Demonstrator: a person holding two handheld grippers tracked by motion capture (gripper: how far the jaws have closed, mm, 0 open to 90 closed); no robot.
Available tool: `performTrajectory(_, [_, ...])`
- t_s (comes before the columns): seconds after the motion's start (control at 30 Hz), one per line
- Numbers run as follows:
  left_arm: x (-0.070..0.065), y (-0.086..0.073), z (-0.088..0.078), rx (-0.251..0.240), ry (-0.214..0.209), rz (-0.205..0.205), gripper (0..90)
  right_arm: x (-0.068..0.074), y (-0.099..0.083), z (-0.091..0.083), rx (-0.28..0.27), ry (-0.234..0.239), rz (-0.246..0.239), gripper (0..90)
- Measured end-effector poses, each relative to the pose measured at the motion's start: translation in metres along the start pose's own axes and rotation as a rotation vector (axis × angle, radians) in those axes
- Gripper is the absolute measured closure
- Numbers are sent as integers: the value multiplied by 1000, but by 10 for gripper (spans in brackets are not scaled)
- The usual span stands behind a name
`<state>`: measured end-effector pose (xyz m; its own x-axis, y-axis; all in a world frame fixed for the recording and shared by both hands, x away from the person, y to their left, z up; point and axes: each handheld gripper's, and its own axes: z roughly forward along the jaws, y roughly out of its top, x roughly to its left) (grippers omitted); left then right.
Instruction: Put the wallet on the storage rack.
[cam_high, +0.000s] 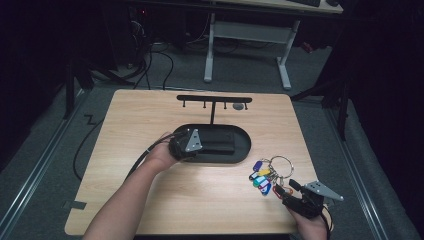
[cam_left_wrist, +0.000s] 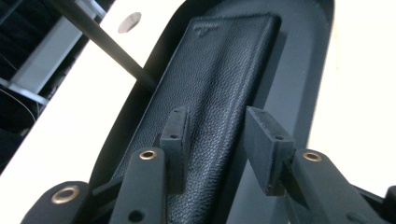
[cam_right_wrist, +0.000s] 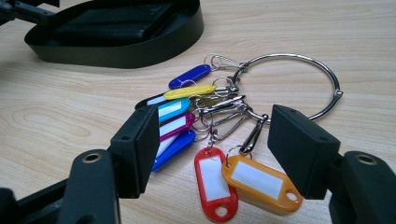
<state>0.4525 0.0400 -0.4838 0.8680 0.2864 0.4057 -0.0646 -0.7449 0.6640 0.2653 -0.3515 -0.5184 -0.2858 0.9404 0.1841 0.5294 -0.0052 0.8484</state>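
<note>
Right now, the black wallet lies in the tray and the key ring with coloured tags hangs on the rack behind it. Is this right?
Not quite. The wallet does lie in the tray, but the key ring does not hang on the rack: it lies flat on the table, as the right gripper view shows.

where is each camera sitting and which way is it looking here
High view: above the person's side, facing forward and down on the table; both forearms show, the left claw and the right claw.
Left gripper view: on the left claw, facing along its open jaws over the black wallet in the tray.
Right gripper view: on the right claw, level with the table, facing the key ring with coloured tags; open jaws show.
Shared: all three show the tray and wallet.
</note>
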Motion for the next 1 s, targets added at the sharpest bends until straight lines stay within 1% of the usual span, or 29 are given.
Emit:
performTrajectory(0.13, [-4,-3,-6,-3,5,-7,623,1,1,0,-2,2,-5,347])
performTrajectory(0.23, [-6,-6,-9,-3,10,-21,623,2,1,0,-3,3,-6,347])
performTrajectory(0.4, [-14,-11,-16,-5,17,-40,632,1,1,0,-1,6,-3,347])
performTrajectory(0.47, [-17,-12,-18,-2,21,-38,632,1,2,1,-1,7,-4,347])
performTrajectory(0.6, [-22,-15,-26,-12,30,-41,633,2,2,2,1,10,-12,347])
performTrajectory(0.67, [-24,-16,-29,-12,34,-52,631,3,2,2,1,12,-17,347])
performTrajectory(0.73, [-27,-19,-33,-24,41,-59,632,3,2,3,3,13,-14,347])
performTrajectory(0.9, [-32,-26,-39,-25,49,-72,632,4,3,4,3,15,-23,347])
performTrajectory(1.0, [-35,-31,-43,-33,48,-93,632,5,2,4,6,14,-19,347])
